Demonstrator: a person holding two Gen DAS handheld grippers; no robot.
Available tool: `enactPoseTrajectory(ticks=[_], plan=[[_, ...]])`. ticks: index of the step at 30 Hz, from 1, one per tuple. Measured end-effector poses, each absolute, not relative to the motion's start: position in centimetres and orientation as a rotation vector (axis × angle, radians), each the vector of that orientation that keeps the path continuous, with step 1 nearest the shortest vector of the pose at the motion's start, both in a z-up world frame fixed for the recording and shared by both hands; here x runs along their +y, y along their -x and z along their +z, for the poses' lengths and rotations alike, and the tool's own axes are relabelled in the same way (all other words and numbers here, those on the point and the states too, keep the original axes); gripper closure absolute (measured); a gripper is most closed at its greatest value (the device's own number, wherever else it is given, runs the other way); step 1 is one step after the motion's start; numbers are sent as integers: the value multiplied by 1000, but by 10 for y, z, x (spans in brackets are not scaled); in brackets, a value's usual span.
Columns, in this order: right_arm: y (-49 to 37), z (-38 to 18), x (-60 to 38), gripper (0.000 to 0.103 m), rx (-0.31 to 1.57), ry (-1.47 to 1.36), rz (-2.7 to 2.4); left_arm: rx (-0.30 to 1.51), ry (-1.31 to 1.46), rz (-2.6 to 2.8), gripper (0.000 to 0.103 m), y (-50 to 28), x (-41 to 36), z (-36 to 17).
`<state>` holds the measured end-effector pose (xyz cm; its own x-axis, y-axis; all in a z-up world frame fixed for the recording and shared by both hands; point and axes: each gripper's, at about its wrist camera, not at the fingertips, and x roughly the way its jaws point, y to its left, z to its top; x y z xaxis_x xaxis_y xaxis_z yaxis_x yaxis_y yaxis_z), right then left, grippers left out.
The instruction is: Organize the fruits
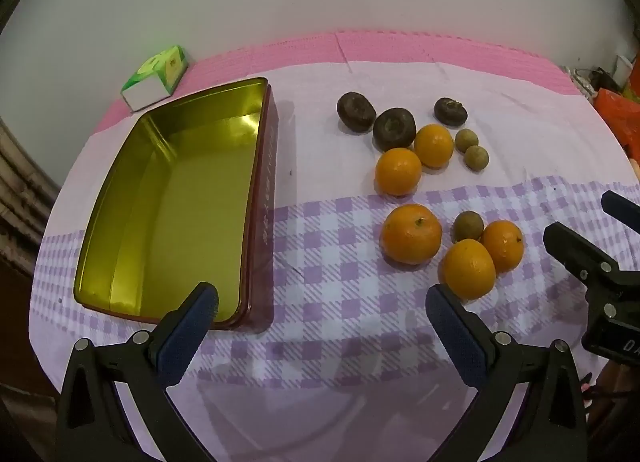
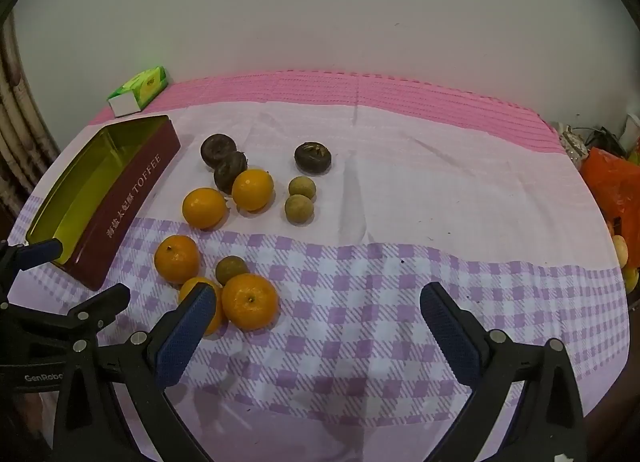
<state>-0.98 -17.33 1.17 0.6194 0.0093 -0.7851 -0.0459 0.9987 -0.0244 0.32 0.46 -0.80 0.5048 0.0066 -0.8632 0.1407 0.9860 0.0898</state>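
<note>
Several oranges lie on the checked cloth: one (image 1: pixel 411 234) sits mid-table, another (image 1: pixel 469 269) close to my left gripper's right finger. Three dark brown fruits (image 1: pixel 394 129) and three small green-brown fruits (image 1: pixel 468 226) lie among them. An open maroon toffee tin (image 1: pixel 176 197) with a gold inside stands empty at the left. My left gripper (image 1: pixel 322 304) hangs open above the cloth between tin and oranges, holding nothing. My right gripper (image 2: pixel 318 306) is open too, just right of the nearest oranges (image 2: pixel 250 301), with nothing between its fingers. The tin (image 2: pixel 132 197) shows at left in the right wrist view.
A green and white small box (image 1: pixel 158 75) lies behind the tin on the pink mat (image 1: pixel 400 45). An orange plastic bag (image 2: pixel 612 189) and clutter sit at the table's right edge. A white wall rises behind the table.
</note>
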Motion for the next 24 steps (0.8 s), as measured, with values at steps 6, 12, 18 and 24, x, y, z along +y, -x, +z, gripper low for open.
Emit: enactPoseTrajectory(ticks=[6, 12, 18, 24], plan=[[9, 11, -171, 2, 906, 44, 30, 1028, -167, -91, 1, 1, 2, -7], [8, 9, -169, 2, 907, 45, 29, 1037, -169, -80, 1, 0, 3, -6], [8, 9, -170, 2, 909, 44, 30, 1043, -163, -78, 1, -1, 6, -6], [8, 7, -168, 2, 911, 46, 29, 1055, -165, -95, 1, -2, 4, -7]])
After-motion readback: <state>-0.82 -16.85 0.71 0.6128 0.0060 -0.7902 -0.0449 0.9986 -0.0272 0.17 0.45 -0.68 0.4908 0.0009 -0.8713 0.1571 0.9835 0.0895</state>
